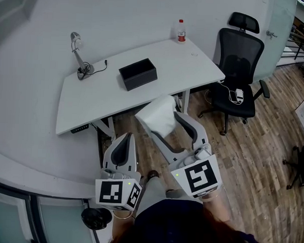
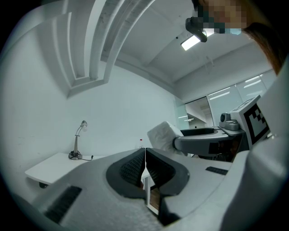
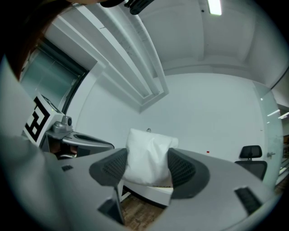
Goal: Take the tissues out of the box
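Short of the worktop (image 1: 92,103), in mid-air: tissues (image 1: 157,113) out of the box (image 1: 138,74).
Detail: the right tongs (image 3: 148,164) stand wide, pads pressing either side of the white pack of tissues, held clear of the black box, which sits open and well apart on the worktop. The left tongs (image 2: 145,166) are closed together on nothing. Removal looks done; what seems left is setting the tissues down.

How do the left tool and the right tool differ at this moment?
The right tool grips a white tissue pack; the left tool holds nothing. The right tool's jaws stand wide apart, pressing the pack's sides; the left tool's jaws are closed together. Both are pale grey and held short of the white desk.
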Demonstrator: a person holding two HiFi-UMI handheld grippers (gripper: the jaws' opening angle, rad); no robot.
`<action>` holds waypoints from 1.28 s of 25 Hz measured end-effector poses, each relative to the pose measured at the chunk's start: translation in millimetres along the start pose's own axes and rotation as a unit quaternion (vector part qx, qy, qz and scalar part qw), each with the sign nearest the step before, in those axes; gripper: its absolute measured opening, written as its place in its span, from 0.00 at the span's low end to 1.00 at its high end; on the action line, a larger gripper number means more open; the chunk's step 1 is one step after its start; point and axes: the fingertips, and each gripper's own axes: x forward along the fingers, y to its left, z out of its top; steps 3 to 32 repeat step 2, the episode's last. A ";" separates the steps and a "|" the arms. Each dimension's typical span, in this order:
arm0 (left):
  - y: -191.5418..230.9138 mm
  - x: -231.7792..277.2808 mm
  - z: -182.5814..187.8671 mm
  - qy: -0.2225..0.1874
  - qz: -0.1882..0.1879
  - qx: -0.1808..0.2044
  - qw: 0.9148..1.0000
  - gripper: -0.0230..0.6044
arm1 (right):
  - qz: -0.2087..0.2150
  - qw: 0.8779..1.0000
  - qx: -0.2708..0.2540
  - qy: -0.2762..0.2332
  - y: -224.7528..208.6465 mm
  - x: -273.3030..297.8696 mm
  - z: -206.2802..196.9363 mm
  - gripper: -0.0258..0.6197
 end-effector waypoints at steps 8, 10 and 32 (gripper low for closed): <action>-1.2 0.3 0.0 0.000 -0.001 0.000 1.000 0.08 | 0.000 1.000 0.000 -0.002 -0.4 -0.8 0.9 0.50; -1.2 0.3 0.0 0.000 -0.001 0.000 1.000 0.08 | 0.000 1.000 0.000 -0.002 -0.4 -0.8 0.9 0.50; -1.2 0.3 0.0 0.000 -0.001 0.000 1.000 0.08 | 0.000 1.000 0.000 -0.002 -0.4 -0.8 0.9 0.50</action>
